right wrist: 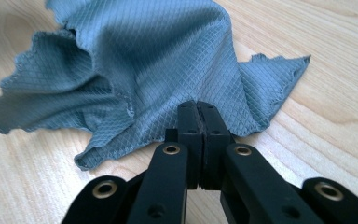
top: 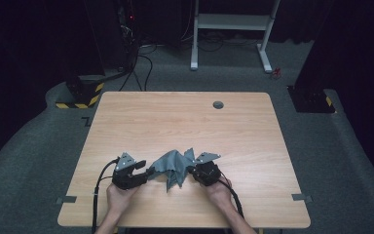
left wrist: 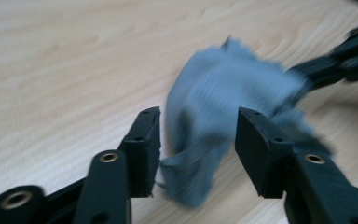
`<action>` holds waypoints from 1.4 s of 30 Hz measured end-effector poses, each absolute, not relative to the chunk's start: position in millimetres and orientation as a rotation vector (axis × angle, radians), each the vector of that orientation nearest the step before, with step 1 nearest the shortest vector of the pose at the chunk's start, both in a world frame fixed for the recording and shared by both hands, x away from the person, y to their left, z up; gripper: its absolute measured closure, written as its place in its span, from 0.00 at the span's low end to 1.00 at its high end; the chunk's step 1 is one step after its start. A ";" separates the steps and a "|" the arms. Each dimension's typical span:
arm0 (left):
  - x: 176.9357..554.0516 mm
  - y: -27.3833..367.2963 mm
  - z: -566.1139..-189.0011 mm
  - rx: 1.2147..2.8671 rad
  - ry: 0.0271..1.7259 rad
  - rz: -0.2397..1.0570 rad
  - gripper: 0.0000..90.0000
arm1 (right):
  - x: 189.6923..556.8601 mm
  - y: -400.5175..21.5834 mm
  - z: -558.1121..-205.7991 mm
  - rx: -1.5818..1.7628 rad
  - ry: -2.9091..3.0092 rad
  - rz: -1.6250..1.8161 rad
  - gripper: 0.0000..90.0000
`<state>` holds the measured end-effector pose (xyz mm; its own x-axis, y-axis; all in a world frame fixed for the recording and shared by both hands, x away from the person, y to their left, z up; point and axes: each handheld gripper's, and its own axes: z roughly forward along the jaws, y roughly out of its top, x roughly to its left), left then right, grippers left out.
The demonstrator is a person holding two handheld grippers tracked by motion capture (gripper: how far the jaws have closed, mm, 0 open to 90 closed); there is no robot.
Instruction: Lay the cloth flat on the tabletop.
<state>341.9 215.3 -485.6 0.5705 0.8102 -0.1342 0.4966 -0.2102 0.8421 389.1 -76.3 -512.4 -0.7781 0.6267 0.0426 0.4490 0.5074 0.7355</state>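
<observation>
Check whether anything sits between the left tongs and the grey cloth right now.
Nothing visible does. The left tongs stand open with a fold of the grey cloth already lying between them, pads clear of it. The right tongs are shut on the cloth's far side, on bare table.
</observation>
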 end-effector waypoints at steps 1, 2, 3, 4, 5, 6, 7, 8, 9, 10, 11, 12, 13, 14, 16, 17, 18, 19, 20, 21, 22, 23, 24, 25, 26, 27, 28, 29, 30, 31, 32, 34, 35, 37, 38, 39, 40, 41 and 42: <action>341.2 213.9 -481.7 1.863 1.042 0.418 0.53 | 389.2 -76.5 -511.7 0.905 2.522 1.137 1.00; 341.0 210.8 -478.6 1.861 1.027 0.408 0.51 | 388.6 -76.1 -510.4 0.911 2.523 1.145 1.00; 341.8 206.8 -476.2 1.873 1.012 0.392 0.50 | 388.7 -76.2 -508.6 0.901 2.522 1.149 1.00; 343.7 202.2 -474.7 1.890 0.998 0.377 0.49 | 388.6 -75.9 -506.4 0.899 2.518 1.160 1.00; 345.6 196.3 -473.9 1.910 0.988 0.361 0.47 | 388.9 -75.7 -503.6 0.900 2.520 1.169 1.00; 347.3 190.0 -473.5 1.931 0.977 0.353 0.46 | 389.3 -75.1 -500.4 0.896 2.518 1.177 1.00; 350.0 182.8 -473.3 1.956 0.954 0.351 0.45 | 389.9 -74.6 -496.8 0.886 2.518 1.184 1.00; 351.9 178.5 -473.2 1.978 0.940 0.351 0.43 | 390.6 -73.8 -492.3 0.883 2.515 1.196 1.00; 356.3 167.0 -473.8 2.018 0.924 0.354 0.42 | 391.9 -72.6 -485.8 0.878 2.508 1.214 1.00; 356.3 167.0 -473.8 2.018 0.924 0.354 0.41 | 391.9 -72.6 -485.8 0.878 2.508 1.214 1.00; 358.5 162.4 -474.3 2.029 0.914 0.354 0.41 | 393.7 -71.1 -481.4 0.879 2.504 1.225 1.00; 360.4 157.9 -474.7 2.044 0.909 0.351 0.41 | 393.7 -71.1 -481.4 0.879 2.504 1.225 1.00; 362.0 153.6 -475.2 2.056 0.906 0.348 0.40 | 394.5 -69.9 -479.4 0.878 2.504 1.227 1.00; 363.6 149.8 -475.3 2.064 0.900 0.338 0.40 | 395.3 -68.8 -477.7 0.870 2.504 1.226 1.00; 364.9 142.0 -475.2 2.075 0.885 0.314 0.38 | 396.7 -65.7 -474.4 0.865 2.506 1.235 1.00; 365.4 136.3 -475.3 2.088 0.875 0.310 0.38 | 396.6 -64.4 -473.2 0.868 2.507 1.237 1.00; 366.2 133.8 -475.5 2.097 0.871 0.314 0.38 | 397.0 -62.1 -470.5 0.861 2.504 1.246 1.00; 367.3 130.4 -476.2 2.106 0.876 0.308 0.39 | 397.5 -61.4 -469.1 0.858 2.501 1.257 1.00; 368.2 128.1 -476.9 2.108 0.883 0.308 0.42 | 398.2 -59.4 -466.3 0.856 2.492 1.277 1.00; 369.8 126.3 -477.4 2.119 0.888 0.314 0.42 | 398.2 -59.4 -466.3 0.856 2.492 1.277 1.00; 371.4 124.9 -477.9 2.131 0.898 0.324 0.48 | 398.6 -58.2 -465.2 0.855 2.490 1.283 1.00; 373.4 124.0 -478.4 2.140 0.910 0.336 0.54 | 398.9 -56.9 -464.6 0.853 2.491 1.283 1.00; 376.0 124.4 -478.7 2.140 0.917 0.330 0.65 | 399.1 -55.6 -464.4 0.849 2.492 1.283 1.00; 377.7 125.1 -479.0 2.132 0.923 0.326 0.75 | 398.9 -54.5 -464.3 0.839 2.496 1.283 1.00; 381.0 126.6 -479.3 2.134 0.929 0.321 0.82 | 398.7 -54.1 -464.4 0.835 2.498 1.282 0.99; 382.5 127.1 -479.6 2.132 0.935 0.313 0.90 | 398.2 -53.7 -464.5 0.836 2.502 1.283 0.99; 384.2 128.1 -479.7 2.135 0.934 0.314 0.94 | 398.4 -53.9 -464.6 0.832 2.501 1.286 0.99; 385.1 128.5 -479.9 2.134 0.934 0.311 0.97 | 398.1 -54.3 -464.5 0.837 2.498 1.293 0.99; 386.0 129.2 -479.6 2.138 0.928 0.309 0.99 | 397.8 -56.2 -464.7 0.843 2.491 1.310 0.98; 386.5 129.7 -478.9 2.143 0.925 0.314 0.99 | 397.8 -56.2 -464.7 0.843 2.491 1.310 0.98; 386.6 130.2 -477.9 2.142 0.926 0.316 0.99 | 397.7 -57.5 -465.1 0.849 2.488 1.318 0.96; 387.6 133.2 -473.7 2.136 0.923 0.322 0.99 | 397.6 -60.9 -466.2 0.865 2.473 1.331 0.91; 389.4 138.5 -468.9 2.109 0.933 0.313 0.99 | 394.4 -65.0 -467.3 0.867 2.447 1.328 0.87; 390.9 141.3 -467.0 2.098 0.946 0.299 0.99 | 392.3 -66.9 -468.5 0.865 2.438 1.325 0.85; 392.6 144.0 -464.9 2.096 0.951 0.304 0.99 | 390.2 -68.4 -470.2 0.868 2.432 1.313 0.83; 394.6 146.4 -462.5 2.096 0.954 0.319 0.99 | 388.3 -69.6 -472.3 0.868 2.432 1.298 0.82; 397.2 149.0 -459.7 2.087 0.964 0.329 0.99 | 384.6 -69.9 -479.0 0.874 2.441 1.270 0.79; 397.2 149.0 -459.7 2.087 0.964 0.329 0.99 | 384.0 -69.1 -481.9 0.871 2.446 1.257 0.79; 399.0 151.4 -458.9 2.073 0.971 0.324 0.99 | 384.0 -69.1 -481.9 0.871 2.446 1.257 0.77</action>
